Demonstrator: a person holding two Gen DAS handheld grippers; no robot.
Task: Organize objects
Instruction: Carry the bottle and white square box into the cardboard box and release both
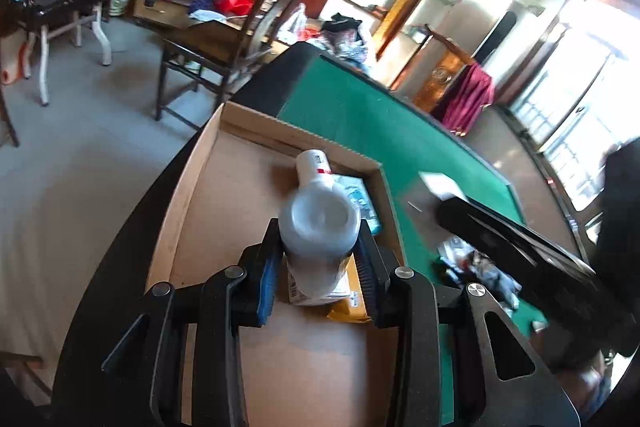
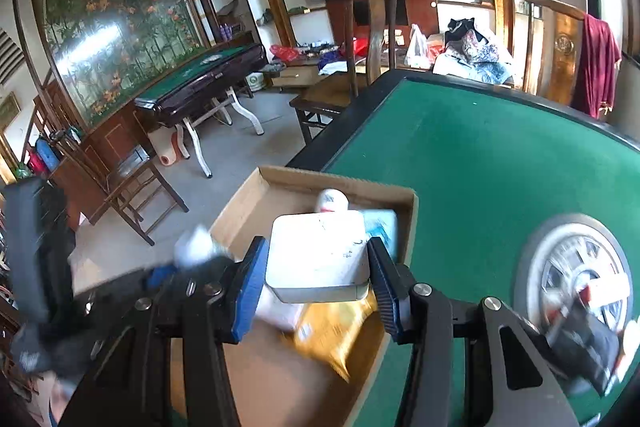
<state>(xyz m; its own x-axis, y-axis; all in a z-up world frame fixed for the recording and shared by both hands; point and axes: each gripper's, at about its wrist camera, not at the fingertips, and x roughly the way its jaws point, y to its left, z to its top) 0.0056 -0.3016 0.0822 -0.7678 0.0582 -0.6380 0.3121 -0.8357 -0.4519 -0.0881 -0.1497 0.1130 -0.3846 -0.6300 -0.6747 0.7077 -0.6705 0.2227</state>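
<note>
My left gripper (image 1: 319, 227) is shut on a pale grey plastic bottle (image 1: 318, 217), its round base facing the camera, above an open cardboard box (image 1: 188, 187). My right gripper (image 2: 317, 247) is shut on a white square container (image 2: 318, 255) with rounded corners, over the same cardboard box (image 2: 340, 183). Inside the box lie a white bottle (image 1: 314, 167) (image 2: 332, 201), a blue-and-white packet (image 1: 360, 201) (image 2: 382, 227) and a yellow packet (image 1: 352, 307) (image 2: 336, 331). Each view catches the other gripper blurred at its edge: the right gripper (image 1: 520, 247), and the left gripper (image 2: 160, 279) with its bottle (image 2: 196, 247).
The box sits at the left corner of a green felt table (image 2: 480, 155) with a round silver hub (image 2: 576, 275) at its centre. Small clutter (image 1: 476, 263) and a white card (image 1: 440, 183) lie on the felt. A wooden chair (image 2: 372, 27) stands beyond the table.
</note>
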